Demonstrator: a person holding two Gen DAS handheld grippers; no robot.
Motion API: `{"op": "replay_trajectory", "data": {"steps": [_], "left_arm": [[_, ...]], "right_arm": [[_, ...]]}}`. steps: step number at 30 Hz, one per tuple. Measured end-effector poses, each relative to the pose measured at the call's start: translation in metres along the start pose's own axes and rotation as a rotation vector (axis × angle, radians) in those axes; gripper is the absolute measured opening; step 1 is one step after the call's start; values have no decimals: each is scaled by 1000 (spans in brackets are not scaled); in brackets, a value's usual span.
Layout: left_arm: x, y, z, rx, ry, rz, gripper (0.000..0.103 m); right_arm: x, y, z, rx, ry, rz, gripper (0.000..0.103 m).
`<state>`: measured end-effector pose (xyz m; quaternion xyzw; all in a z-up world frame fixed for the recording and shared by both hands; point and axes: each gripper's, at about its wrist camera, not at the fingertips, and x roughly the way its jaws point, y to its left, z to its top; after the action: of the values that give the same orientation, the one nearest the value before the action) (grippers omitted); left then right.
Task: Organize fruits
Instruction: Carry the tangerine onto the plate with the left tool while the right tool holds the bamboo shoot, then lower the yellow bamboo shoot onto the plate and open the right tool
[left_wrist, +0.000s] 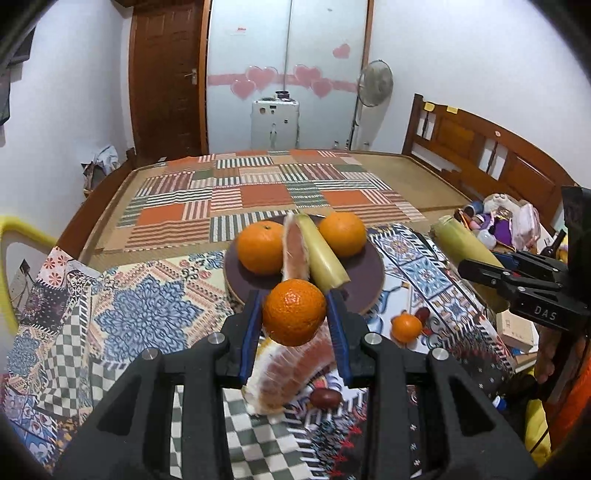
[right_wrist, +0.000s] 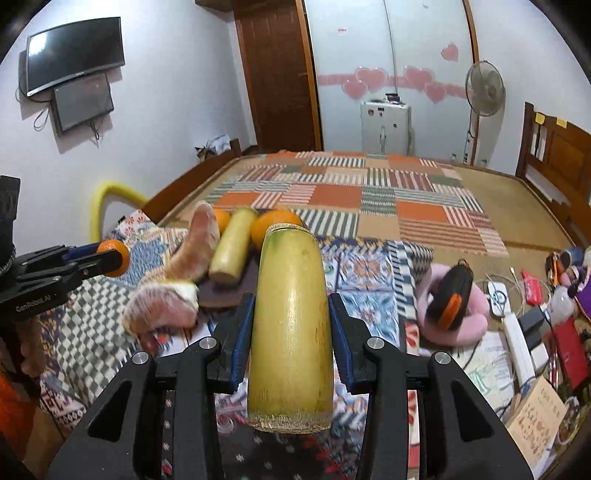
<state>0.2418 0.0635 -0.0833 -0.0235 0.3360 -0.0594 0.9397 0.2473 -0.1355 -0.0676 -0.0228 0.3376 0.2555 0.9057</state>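
Left wrist: our left hand-held gripper (left_wrist: 295, 314) clamps an orange (left_wrist: 294, 312) at the plate's (left_wrist: 364, 275) 6 o'clock edge; "DAS" readable at 3 o'clock.
Right wrist: our right hand-held gripper (right_wrist: 291, 314) clamps a sugarcane piece (right_wrist: 290, 332); "GenRoboAI" at 9 o'clock.

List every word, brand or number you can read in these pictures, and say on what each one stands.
"DAS": white letters on the black body of the right gripper, seen from the left wrist.
"GenRoboLAI" or similar, last letters unsure: on the left gripper body, seen from the right wrist.
Print on the papers and the box: too small to read.
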Motion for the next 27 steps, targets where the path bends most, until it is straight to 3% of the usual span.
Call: {"op": "replay_trajectory", "data": {"steps": [11,27], "left_arm": [[27,21,15,-18,6,34,35],[86,40,19,-41,70,41,35]], "right_arm": [[28,13,25,-20,-30,33,36],[85,35,43,-139,45,24,36]]}}
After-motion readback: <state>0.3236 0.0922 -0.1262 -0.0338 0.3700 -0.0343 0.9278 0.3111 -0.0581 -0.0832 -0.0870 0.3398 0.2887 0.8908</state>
